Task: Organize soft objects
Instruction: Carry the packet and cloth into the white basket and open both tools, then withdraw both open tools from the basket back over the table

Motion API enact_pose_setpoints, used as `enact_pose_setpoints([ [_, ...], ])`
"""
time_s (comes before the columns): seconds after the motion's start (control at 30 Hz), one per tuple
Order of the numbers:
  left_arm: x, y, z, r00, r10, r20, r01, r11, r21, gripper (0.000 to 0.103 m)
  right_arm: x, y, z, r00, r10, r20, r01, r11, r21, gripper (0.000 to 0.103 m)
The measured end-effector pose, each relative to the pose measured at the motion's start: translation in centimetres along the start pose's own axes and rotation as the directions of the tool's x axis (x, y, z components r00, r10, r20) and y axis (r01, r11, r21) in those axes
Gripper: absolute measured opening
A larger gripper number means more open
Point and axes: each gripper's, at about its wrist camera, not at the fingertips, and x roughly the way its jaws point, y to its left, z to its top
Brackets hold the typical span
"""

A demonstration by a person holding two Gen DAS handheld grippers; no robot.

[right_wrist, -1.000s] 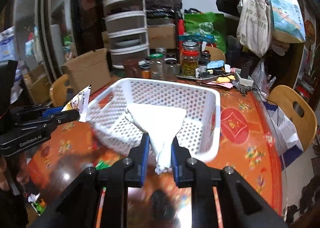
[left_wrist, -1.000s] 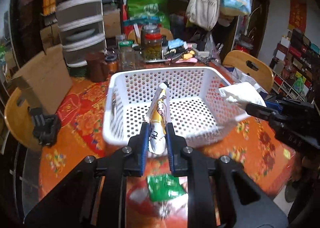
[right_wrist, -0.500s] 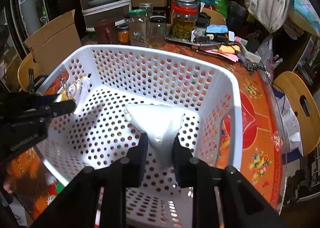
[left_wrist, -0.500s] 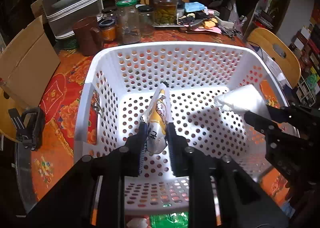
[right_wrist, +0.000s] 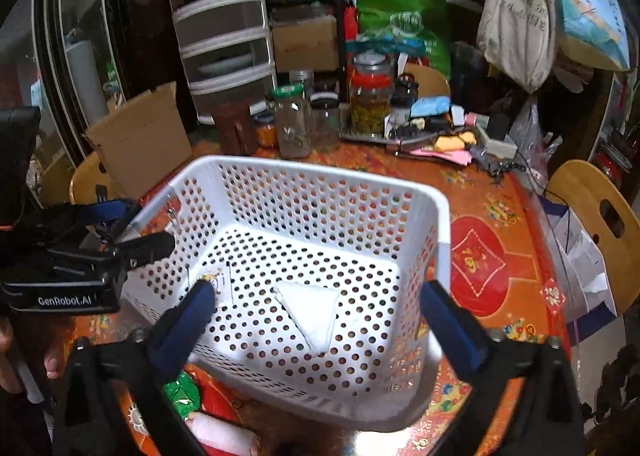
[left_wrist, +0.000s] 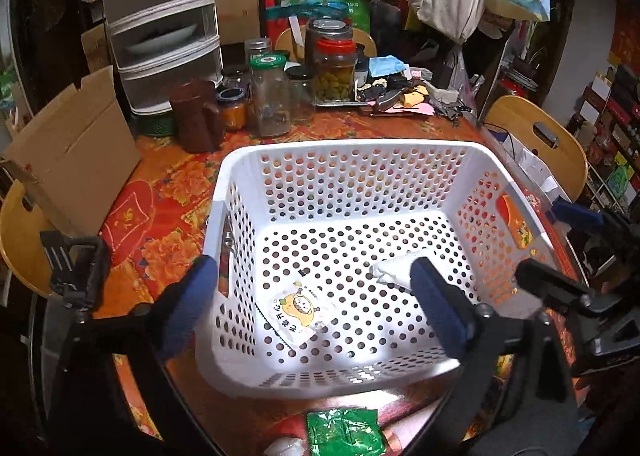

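Cluttered with jars and a drawer unit at its far side, the orange floral table carried a white perforated basket straight ahead of both grippers. Farthest left, the left gripper stood released, jaws spread wide and empty, just above the basket's near wall. Between and slightly beyond its fingers lay the cartoon snack packet, flat on the basket floor. Ahead of its right finger lay the folded white cloth, also loose on the floor. The right gripper was likewise spread open, holding nothing, with the cloth between its fingers.

Both drops looked complete, so the step in hand was probably a clean retreat: lifting straight up and back, keeping the jaws wide so neither finger snagged the near rim. Below the left gripper, near the table edge, a green packet waited, possibly with other soft items, though blur made those hard to identify.
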Motion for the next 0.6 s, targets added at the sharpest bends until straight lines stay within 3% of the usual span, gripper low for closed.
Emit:
enact_pose_setpoints([
  [0.1, -0.6, -0.3, -0.4, 0.999, 0.035, 0.003, -0.035, 0.999, 0.010, 0.103, -1.0, -0.2, -0.1, 1.000, 0.003, 0.010, -0.003, 1.000, 0.011, 0.103],
  [0.3, -2.7, -0.2, -1.5, 0.995, 0.091, 0.041, -0.091, 0.996, 0.002, 0.103, -2.8, -0.4, -1.1, 1.000, 0.006, 0.030, -0.006, 1.000, 0.021, 0.103],
  [0.6, -9.9, -0.2, -4.4, 0.982, 0.073, 0.173, -0.072, 0.997, -0.007, 0.103, -7.1, 0.4, -3.1, 0.993, 0.008, 0.115, -0.011, 1.000, 0.023, 0.103],
])
